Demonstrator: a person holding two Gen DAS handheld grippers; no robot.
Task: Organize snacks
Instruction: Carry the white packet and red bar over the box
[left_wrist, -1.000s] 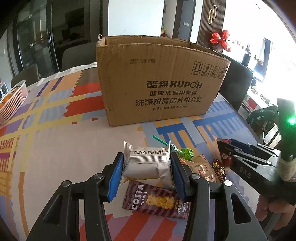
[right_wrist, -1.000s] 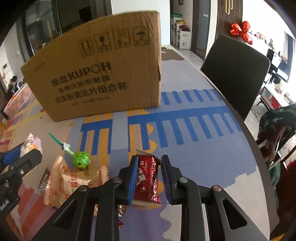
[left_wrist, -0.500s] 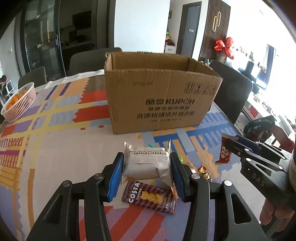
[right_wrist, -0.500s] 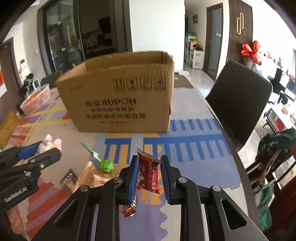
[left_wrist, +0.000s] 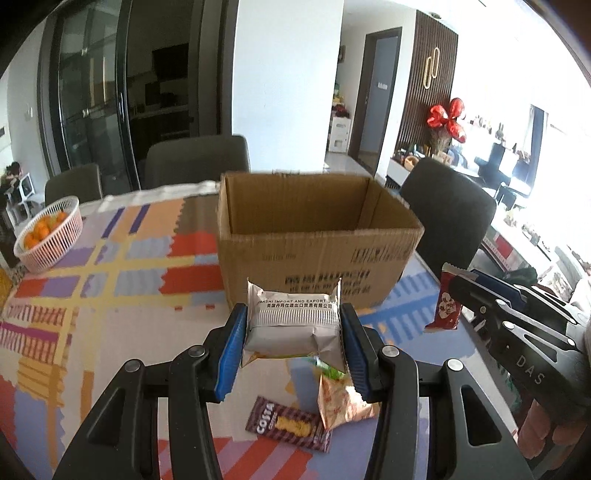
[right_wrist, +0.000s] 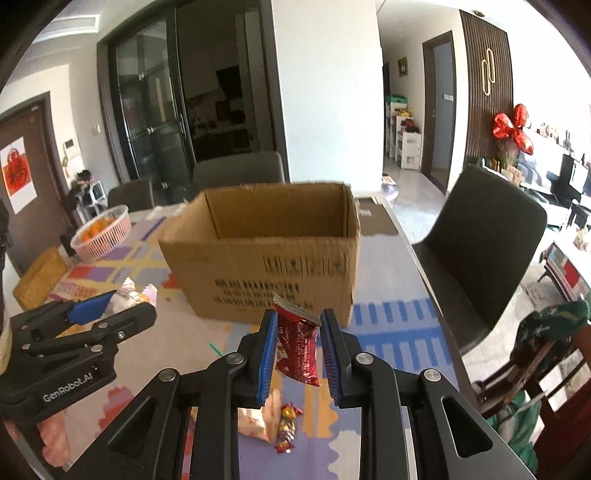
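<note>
Two Packets Held Clear of Tabletop, Short of Box

Left gripper (left_wrist: 293, 341) is pinching a silver packet (left_wrist: 291, 328) across its puffy middle; right gripper (right_wrist: 298, 352) is clamping a red sachet (right_wrist: 297, 349). Both are likely light, soft, slippery foil. Box (left_wrist: 317, 236) is standing open ahead.

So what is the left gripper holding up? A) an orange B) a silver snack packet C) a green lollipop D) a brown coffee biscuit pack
B: the left gripper is shut on a silver snack packet, lifted above the table in front of the cardboard box, while the brown biscuit pack lies on the table below.
</note>
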